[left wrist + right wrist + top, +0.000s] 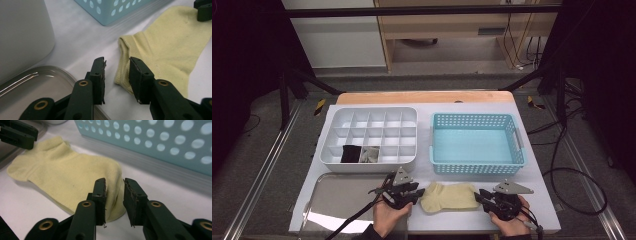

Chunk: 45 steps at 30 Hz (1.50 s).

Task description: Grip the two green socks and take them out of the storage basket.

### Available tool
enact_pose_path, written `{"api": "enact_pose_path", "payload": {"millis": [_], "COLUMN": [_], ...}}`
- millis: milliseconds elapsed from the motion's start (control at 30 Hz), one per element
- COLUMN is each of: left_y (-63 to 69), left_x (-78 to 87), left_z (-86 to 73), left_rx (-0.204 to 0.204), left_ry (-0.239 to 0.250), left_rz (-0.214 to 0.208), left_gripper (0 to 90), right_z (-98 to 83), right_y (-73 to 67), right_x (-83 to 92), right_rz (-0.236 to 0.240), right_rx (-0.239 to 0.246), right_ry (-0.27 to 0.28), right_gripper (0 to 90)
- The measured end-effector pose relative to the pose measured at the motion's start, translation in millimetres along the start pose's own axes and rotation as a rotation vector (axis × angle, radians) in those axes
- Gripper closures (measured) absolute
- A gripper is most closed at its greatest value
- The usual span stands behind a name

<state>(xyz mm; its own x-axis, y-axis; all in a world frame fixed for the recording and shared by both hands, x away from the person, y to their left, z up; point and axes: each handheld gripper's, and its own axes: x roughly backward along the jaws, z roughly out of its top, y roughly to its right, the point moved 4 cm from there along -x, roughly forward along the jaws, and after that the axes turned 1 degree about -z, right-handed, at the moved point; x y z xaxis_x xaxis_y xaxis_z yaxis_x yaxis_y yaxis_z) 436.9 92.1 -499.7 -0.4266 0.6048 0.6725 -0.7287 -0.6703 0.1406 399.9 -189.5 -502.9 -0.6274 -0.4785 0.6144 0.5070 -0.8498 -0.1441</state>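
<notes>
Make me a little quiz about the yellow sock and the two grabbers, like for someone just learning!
1. True or false: the yellow sock lies inside the blue basket.
2. What holds the two dark socks? A) white divided box B) metal tray C) blue basket
3. Is the left gripper or the right gripper pressing on the sock?

Key
1. False: it lies flat on the table, in front of the basket.
2. A, the white divided box.
3. Neither: both stand open at the sock's ends.

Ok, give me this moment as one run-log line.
left gripper: open at sock cuff | right gripper: open at toe end | yellow sock: flat on table, unheld | blue basket: empty
</notes>
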Motion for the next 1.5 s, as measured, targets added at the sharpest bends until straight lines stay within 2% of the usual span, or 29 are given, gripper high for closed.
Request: {"api": "enact_pose_path", "payload": {"millis": [100,233,367,467,633,700,733,767,833,900,967,1067,1133,1300,1433,1500], "left_y": [-0.1,0.0,1.0,2.2,3.5,3.5,3.4,3.3,3.2,3.0,3.0,2.2,1.8,1.5,1.9,1.7], "left_x": [-4.3,-5.0,-6.3,-6.8,-6.4,-6.3,-6.1,-6.0,-5.8,-5.4,-4.7,-4.0,-3.7,-2.5,-1.4,-1.2], "left_z": [-2.0,-1.6,-1.7,-1.8,-1.8,-1.8,-1.7,-1.7,-1.6,-1.5,-1.1,-0.7,-0.5,-0.3,-0.1,0.0], "left_rx": [0.005,0.012,0.023,0.024,0.018,0.018,0.017,0.018,0.018,0.019,0.016,0.018,0.019,0.017,0.012,0.009], "left_ry": [-0.008,-0.013,-0.015,-0.014,-0.011,-0.011,-0.012,-0.012,-0.011,-0.012,-0.011,-0.012,-0.012,-0.014,-0.012,-0.012], "left_rz": [-0.01,-0.022,-0.046,-0.056,-0.054,-0.054,-0.053,-0.053,-0.053,-0.053,-0.05,-0.051,-0.053,-0.049,-0.05,-0.049], "left_gripper": [64.3,67.0,72.2,76.6,81.5,81.9,82.0,82.1,82.4,83.0,84.0,85.2,85.5,85.7,85.7,84.9], "right_z": [1.5,7.5,4.7,2.6,6.9,7.1,5.2,2.1,-0.8,2.1,7.3,11.5,10.5,-1.2,-0.9,0.7], "right_y": [-1.3,0.3,0.3,-1.2,-0.4,-0.8,-0.7,-0.7,-0.6,-0.3,1.0,0.6,-0.9,-3.6,-3.7,-2.9], "right_x": [1.5,9.6,4.1,-1.6,4.2,4.0,1.7,-2.0,-5.0,-1.1,4.5,7.3,2.4,-14.2,-14.7,-10.6], "right_rz": [0.008,-0.007,0.005,0.018,-0.004,-0.014,-0.013,-0.006,0.003,0.013,0.013,0.009,0.012,0.043,0.031,0.033], "right_rx": [-0.01,-0.014,-0.014,-0.002,0.035,0.049,0.052,0.049,0.026,0.012,0.011,0.018,0.036,0.034,0.054,0.049], "right_ry": [0.013,0.067,0.046,0.025,0.063,0.055,0.03,-0.008,-0.016,0.006,0.063,0.121,0.108,0.016,0.019,0.04], "right_gripper": [70.2,72.3,75.8,85.1,87.7,87.3,85.4,82.9,79.5,78.2,78.0,85.8,90.0,90.0,90.0,89.5]}}
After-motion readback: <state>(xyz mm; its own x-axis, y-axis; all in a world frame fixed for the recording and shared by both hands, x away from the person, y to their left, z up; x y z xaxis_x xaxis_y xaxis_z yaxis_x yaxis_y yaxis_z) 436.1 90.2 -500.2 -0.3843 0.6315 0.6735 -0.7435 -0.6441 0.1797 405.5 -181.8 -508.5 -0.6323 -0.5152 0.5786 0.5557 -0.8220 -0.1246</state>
